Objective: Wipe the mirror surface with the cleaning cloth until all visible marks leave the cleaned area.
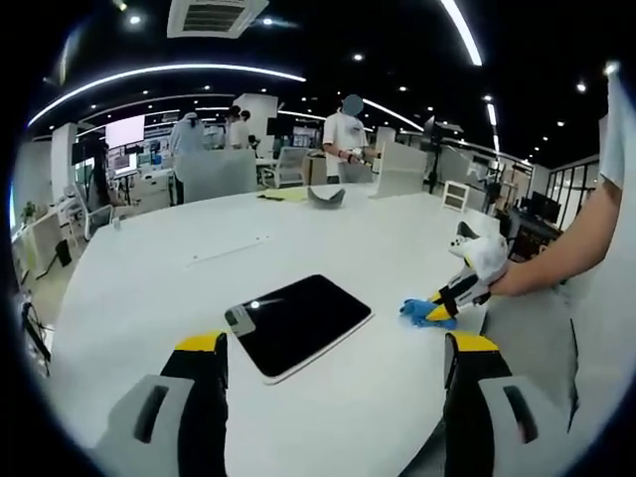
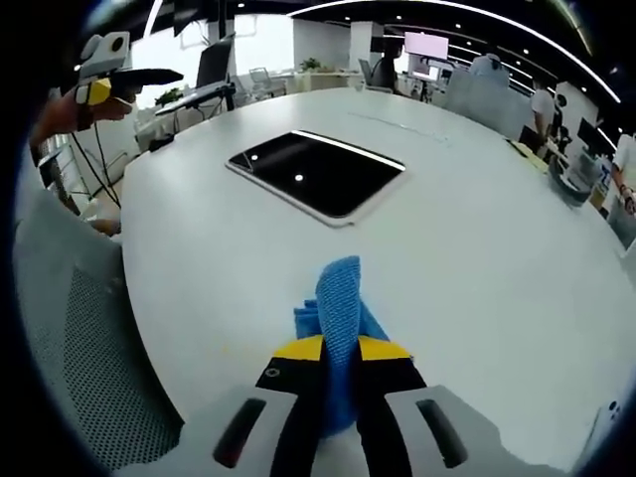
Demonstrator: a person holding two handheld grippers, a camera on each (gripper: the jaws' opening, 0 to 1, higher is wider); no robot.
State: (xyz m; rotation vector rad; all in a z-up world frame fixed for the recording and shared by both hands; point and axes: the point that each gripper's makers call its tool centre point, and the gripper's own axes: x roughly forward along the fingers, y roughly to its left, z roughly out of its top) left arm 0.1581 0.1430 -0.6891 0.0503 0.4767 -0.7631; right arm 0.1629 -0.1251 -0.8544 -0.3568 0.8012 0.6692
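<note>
Our right tool (image 2: 339, 350) pinches the blue cleaning cloth (image 2: 338, 303); the mirror (image 2: 318, 172) lies flat on the white desk (image 2: 477, 248) at twelve o'clock, well apart. Our left tool (image 1: 336, 350) stands wide, empty.

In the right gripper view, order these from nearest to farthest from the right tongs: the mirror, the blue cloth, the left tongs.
1. Blue cloth: clamped between the right tongs.
2. Mirror: ahead, lying flat on the white table.
3. Left tongs: far upper left, beyond the table edge.
</note>
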